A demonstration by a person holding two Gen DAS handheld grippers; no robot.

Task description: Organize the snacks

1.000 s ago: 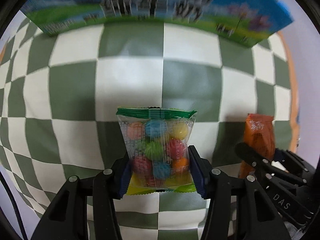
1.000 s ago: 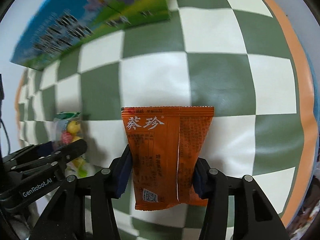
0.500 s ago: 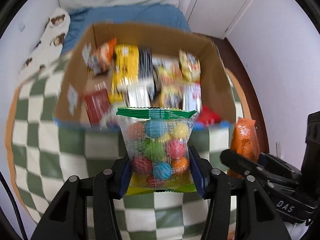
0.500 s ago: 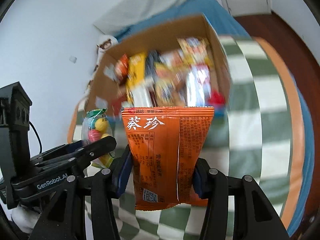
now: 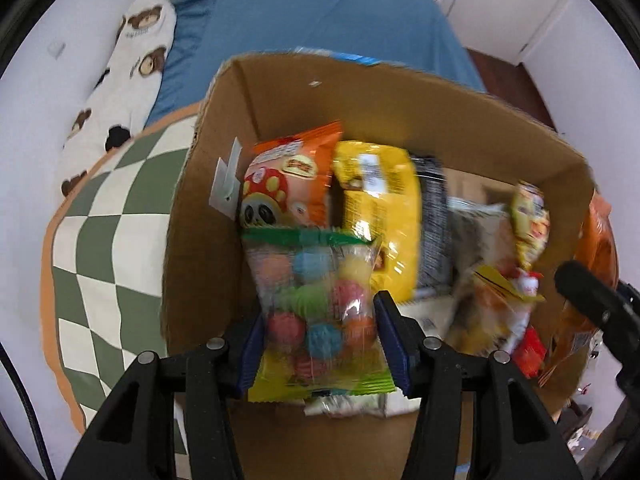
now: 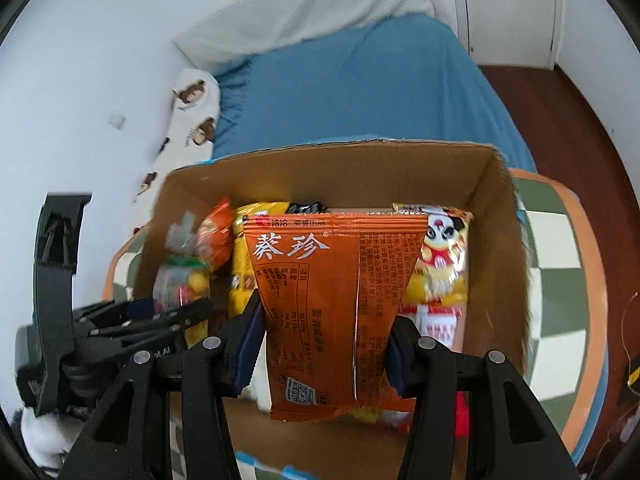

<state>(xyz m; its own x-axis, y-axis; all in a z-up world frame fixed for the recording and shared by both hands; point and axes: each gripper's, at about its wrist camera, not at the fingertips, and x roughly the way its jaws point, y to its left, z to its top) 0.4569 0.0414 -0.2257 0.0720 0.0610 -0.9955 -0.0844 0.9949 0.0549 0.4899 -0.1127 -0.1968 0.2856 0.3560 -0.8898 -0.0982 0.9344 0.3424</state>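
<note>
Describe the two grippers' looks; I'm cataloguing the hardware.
Both are matte black plastic. The left gripper and right gripper each have two angular fingers with triangular cut-outs, silver screw heads and ribbed blue pads. A black cable runs at the left view's edge. Seen from the right view, the left's white lettering is too blurred to read.

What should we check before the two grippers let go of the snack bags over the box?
1. Left gripper grips the clear bag of colourful candy balls: ok.
2. Right gripper grips the orange foil snack packet: ok.
3. Both bags are over the open brown cardboard box: ok.
4. Free room in the box: cannot tell; the yellow snack bag and other packets already crowd it.
5. The grippers are apart from each other: ok; they sit side by side with no contact.
6. Drop height above the packets: cannot tell.
</note>
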